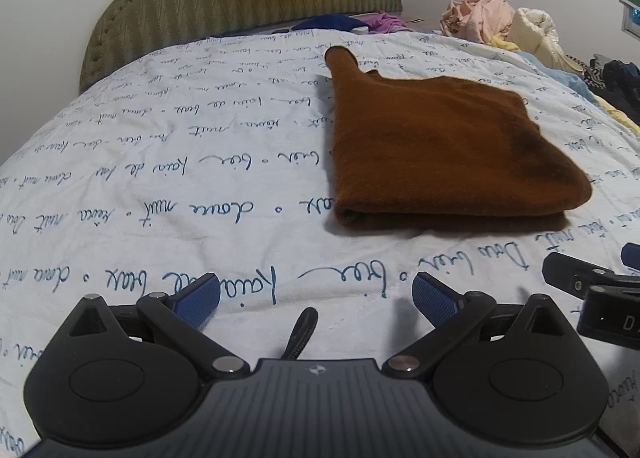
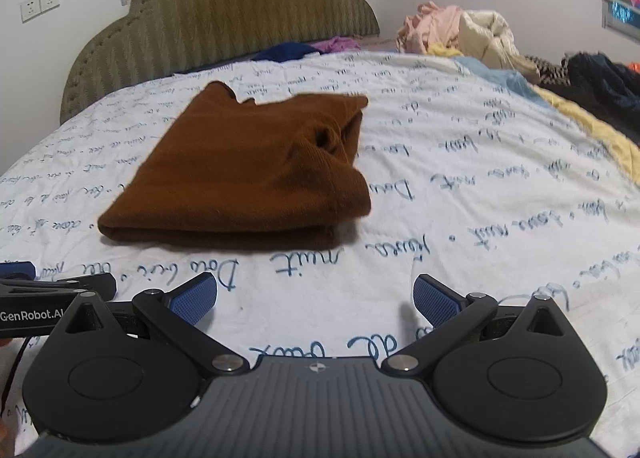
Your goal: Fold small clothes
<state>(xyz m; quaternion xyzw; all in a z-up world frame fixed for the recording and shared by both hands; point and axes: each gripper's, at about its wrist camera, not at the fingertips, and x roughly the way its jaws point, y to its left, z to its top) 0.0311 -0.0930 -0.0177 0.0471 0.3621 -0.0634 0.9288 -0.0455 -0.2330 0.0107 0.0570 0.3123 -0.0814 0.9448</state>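
My left tool (image 1: 314,292): I am holding it low over the bed with its blue pads wide apart and nothing in it, so it is ready to grab.
My right tool (image 2: 316,292): I am holding it wide and empty too, just beside the left one.
Bed cover (image 1: 160,186): it is lying flat, giving me room to fold.
Brown top (image 2: 248,174): it is lying folded just past my tools, one thick edge facing me; I think this one is nearly done.
Clothes pile (image 2: 472,34): it is waiting far back on the right, probably for later.
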